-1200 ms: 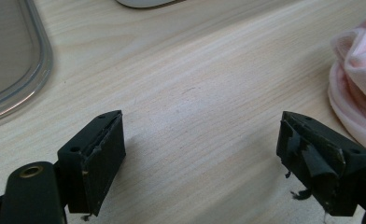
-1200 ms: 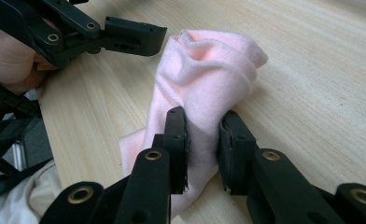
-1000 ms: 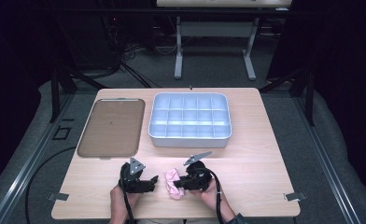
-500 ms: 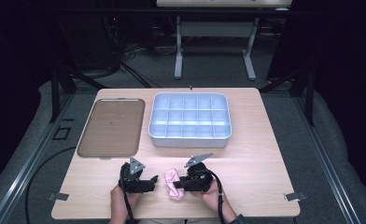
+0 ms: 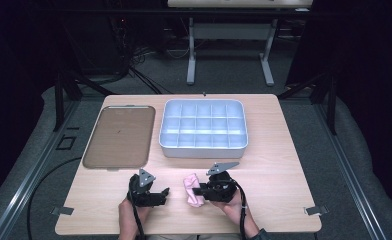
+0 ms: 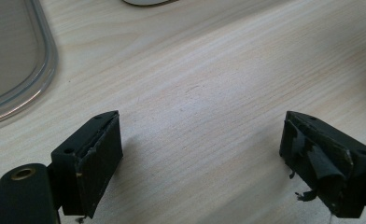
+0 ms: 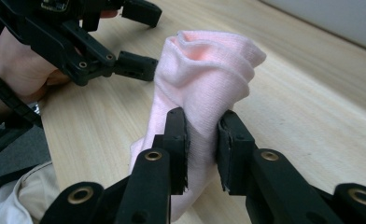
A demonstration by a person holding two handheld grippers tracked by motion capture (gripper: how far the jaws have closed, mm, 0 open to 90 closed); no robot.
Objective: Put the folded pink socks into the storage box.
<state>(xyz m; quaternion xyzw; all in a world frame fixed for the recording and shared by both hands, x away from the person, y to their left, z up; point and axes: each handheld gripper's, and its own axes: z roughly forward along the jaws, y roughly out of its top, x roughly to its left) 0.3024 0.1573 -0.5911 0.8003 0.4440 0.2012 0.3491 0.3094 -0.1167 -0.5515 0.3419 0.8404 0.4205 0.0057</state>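
Note:
A pink sock (image 5: 191, 189) lies bunched on the wooden table (image 5: 284, 165) near its front edge. My right gripper (image 5: 200, 190) is shut on the pink sock (image 7: 204, 79), its jaws pinching the fabric at mid-length in the right gripper view, where my right gripper (image 7: 202, 140) points toward the other hand. My left gripper (image 5: 163, 192) sits just left of the sock, open, with bare wood between its jaws. In the left gripper view, my left gripper (image 6: 200, 158) hovers low over the table with nothing held.
A white tray of several compartments (image 5: 204, 146) stands at the back middle of the table. A flat brown lid (image 5: 118, 136) lies to its left, its edge (image 6: 27, 88) showing in the left gripper view. Dark floor and cables surround the table.

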